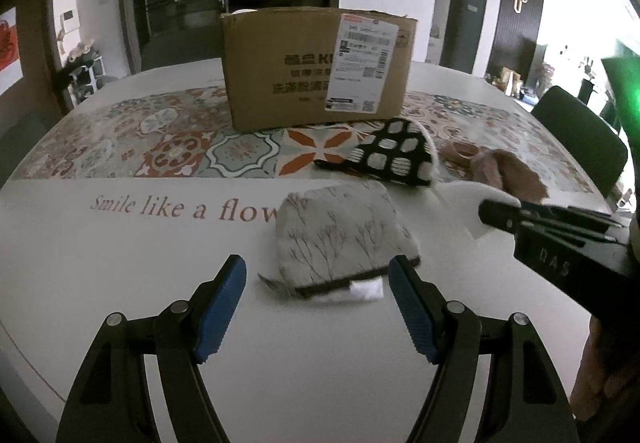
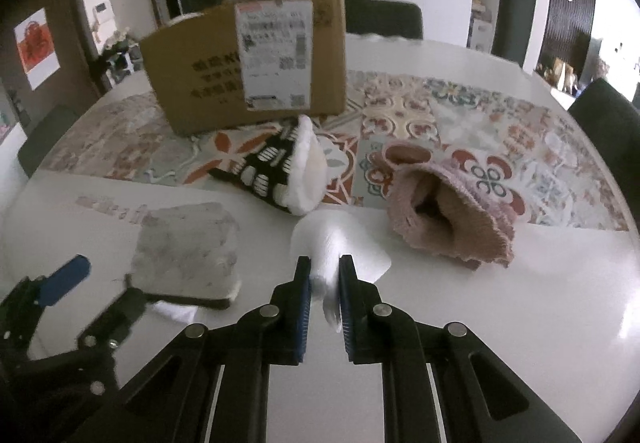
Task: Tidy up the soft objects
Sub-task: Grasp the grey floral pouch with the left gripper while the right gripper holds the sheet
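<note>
A grey folded cloth with a tree print (image 1: 344, 235) lies on the white table, just ahead of my open, empty left gripper (image 1: 318, 279); it also shows in the right wrist view (image 2: 188, 251). My right gripper (image 2: 325, 275) is shut on a white soft cloth (image 2: 340, 243) held low over the table. A black-and-white patterned slipper (image 1: 394, 153) (image 2: 280, 171) and a pink knitted piece (image 1: 504, 167) (image 2: 448, 215) lie further back. A cardboard box (image 1: 316, 63) (image 2: 252, 67) stands behind them.
A patterned table runner (image 1: 160, 139) crosses the round table under the box. Dark chairs (image 1: 580, 135) stand at the right and far side. The right gripper's body (image 1: 560, 243) reaches in from the right in the left wrist view.
</note>
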`<state>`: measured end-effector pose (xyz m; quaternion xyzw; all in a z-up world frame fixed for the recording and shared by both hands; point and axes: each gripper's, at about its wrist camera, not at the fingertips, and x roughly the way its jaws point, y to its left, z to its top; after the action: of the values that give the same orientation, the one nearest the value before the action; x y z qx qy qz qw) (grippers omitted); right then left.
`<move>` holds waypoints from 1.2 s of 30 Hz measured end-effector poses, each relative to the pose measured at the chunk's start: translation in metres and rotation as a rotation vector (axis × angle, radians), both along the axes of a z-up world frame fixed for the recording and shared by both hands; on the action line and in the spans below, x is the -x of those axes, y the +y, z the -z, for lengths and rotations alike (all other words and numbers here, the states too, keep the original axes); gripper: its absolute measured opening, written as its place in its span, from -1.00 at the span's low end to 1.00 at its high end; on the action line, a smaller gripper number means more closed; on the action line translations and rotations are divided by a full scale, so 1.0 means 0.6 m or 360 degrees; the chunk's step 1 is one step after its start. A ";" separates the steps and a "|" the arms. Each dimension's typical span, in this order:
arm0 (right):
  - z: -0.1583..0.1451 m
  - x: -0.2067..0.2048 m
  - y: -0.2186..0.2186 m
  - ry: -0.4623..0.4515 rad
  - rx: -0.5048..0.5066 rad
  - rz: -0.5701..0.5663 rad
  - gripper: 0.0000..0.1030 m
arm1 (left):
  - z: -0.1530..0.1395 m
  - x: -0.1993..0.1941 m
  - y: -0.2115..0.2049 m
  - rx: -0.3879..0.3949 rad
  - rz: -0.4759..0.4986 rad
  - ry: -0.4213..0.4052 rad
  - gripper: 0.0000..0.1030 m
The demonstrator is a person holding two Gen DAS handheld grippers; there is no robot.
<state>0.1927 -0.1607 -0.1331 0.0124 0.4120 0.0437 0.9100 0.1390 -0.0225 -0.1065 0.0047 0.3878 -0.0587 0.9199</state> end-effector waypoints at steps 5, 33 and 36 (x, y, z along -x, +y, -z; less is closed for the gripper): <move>-0.014 0.021 0.006 -0.0043 -0.0007 -0.0022 -0.76 | 0.000 0.009 0.003 0.0021 -0.0009 0.0015 0.42; 0.015 0.033 -0.047 0.0048 -0.0108 0.0063 -0.80 | 0.043 -0.034 -0.120 -0.0420 0.0297 -0.0050 0.29; 0.020 0.031 -0.046 0.0062 -0.0119 0.0050 -0.80 | 0.054 -0.045 -0.128 -0.0448 0.0316 -0.0022 0.08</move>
<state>0.1742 -0.1884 -0.1449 0.0535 0.4274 0.0445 0.9014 0.1662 -0.0995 -0.1388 0.1722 0.3835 -0.0945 0.9024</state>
